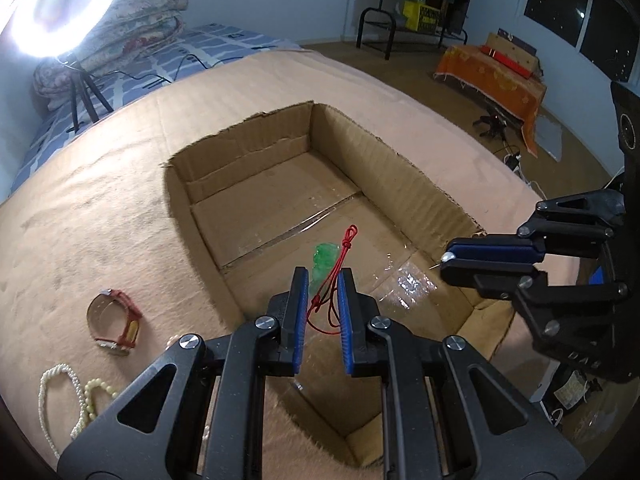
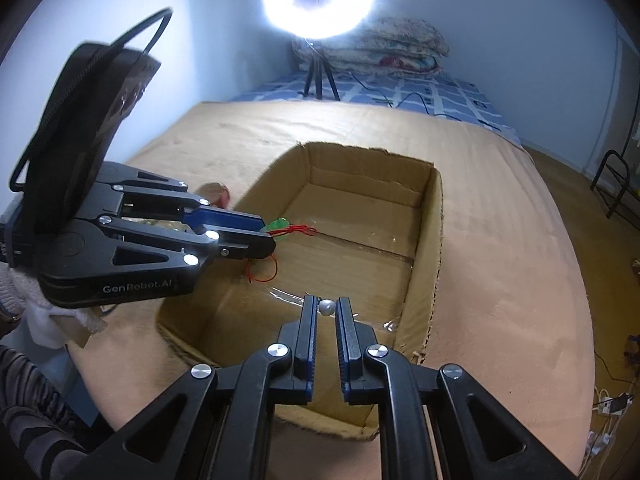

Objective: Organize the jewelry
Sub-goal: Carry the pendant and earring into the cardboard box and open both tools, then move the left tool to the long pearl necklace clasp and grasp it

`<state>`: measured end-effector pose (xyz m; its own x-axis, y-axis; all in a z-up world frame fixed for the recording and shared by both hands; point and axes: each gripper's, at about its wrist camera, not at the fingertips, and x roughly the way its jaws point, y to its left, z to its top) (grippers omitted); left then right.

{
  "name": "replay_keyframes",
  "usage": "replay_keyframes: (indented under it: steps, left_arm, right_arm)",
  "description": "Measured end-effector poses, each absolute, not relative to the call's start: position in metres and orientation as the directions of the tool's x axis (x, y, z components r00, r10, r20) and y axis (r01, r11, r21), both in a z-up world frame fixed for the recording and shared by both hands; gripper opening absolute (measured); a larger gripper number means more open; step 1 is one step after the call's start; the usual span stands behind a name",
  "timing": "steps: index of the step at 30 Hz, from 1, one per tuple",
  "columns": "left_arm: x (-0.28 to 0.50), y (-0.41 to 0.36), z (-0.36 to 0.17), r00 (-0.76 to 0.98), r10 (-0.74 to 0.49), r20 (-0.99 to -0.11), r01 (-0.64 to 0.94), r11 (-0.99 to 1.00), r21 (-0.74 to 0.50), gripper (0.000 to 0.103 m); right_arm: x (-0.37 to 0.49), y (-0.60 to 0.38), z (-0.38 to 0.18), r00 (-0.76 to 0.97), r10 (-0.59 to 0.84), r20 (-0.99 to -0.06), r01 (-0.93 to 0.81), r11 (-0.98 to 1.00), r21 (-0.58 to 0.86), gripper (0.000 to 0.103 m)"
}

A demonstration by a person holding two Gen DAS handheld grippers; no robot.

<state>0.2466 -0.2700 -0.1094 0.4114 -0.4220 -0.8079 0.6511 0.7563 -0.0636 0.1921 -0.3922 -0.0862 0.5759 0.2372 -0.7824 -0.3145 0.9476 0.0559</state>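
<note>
In the left wrist view, the left gripper [image 1: 323,280] hung over an open cardboard box [image 1: 384,152] on a tan blanket [image 1: 100,200]. Its jaws stood a little apart, with a green pendant [image 1: 323,261] on a red cord [image 1: 338,268] between them; whether they pinched the cord or it merely draped there, I could not tell. The piece looked light and limp, the cord likely to slip, so the knots seemed the best hold. A red watch [image 1: 116,322] and pearl strands [image 1: 60,396] lay on the blanket beside the box.

In the right wrist view, the right gripper [image 2: 326,306] hovered above the box floor, jaws nearly closed on a small silvery bead [image 2: 326,306] at the fingertips. The bead looked hard, smooth and apt to roll. The pendant dangled over the box.
</note>
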Motion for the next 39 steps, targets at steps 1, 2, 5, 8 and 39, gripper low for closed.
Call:
replay_keyframes:
  steps: [1, 2, 5, 8, 39]
  left_arm:
    - [0.247, -0.273, -0.111, 0.410, -0.417, -0.812, 0.653, 0.755, -0.058, 0.013]
    - [0.248, -0.276, -0.113, 0.408, -0.413, -0.814, 0.655, 0.754, -0.054, 0.013]
    - [0.249, -0.280, -0.118, 0.401, -0.403, -0.823, 0.655, 0.754, -0.050, 0.013]
    - [0.251, -0.284, -0.122, 0.396, -0.393, -0.830, 0.653, 0.756, -0.046, 0.013]
    - [0.242, -0.279, -0.105, 0.418, -0.389, -0.821, 0.641, 0.766, -0.036, 0.032]
  right_arm:
    - [0.193, -0.393, -0.088, 0.572, 0.236, -0.786, -0.313, 0.948, 0.057, 0.007]
    - [0.194, -0.393, -0.091, 0.568, 0.233, -0.790, -0.312, 0.949, 0.056, 0.007]
    - [0.197, -0.394, -0.097, 0.557, 0.223, -0.800, -0.310, 0.950, 0.050, 0.007]
    - [0.199, -0.394, -0.101, 0.547, 0.219, -0.808, -0.310, 0.950, 0.047, 0.007]
    - [0.184, -0.396, -0.083, 0.581, 0.178, -0.794, -0.288, 0.958, 0.003, 0.044]
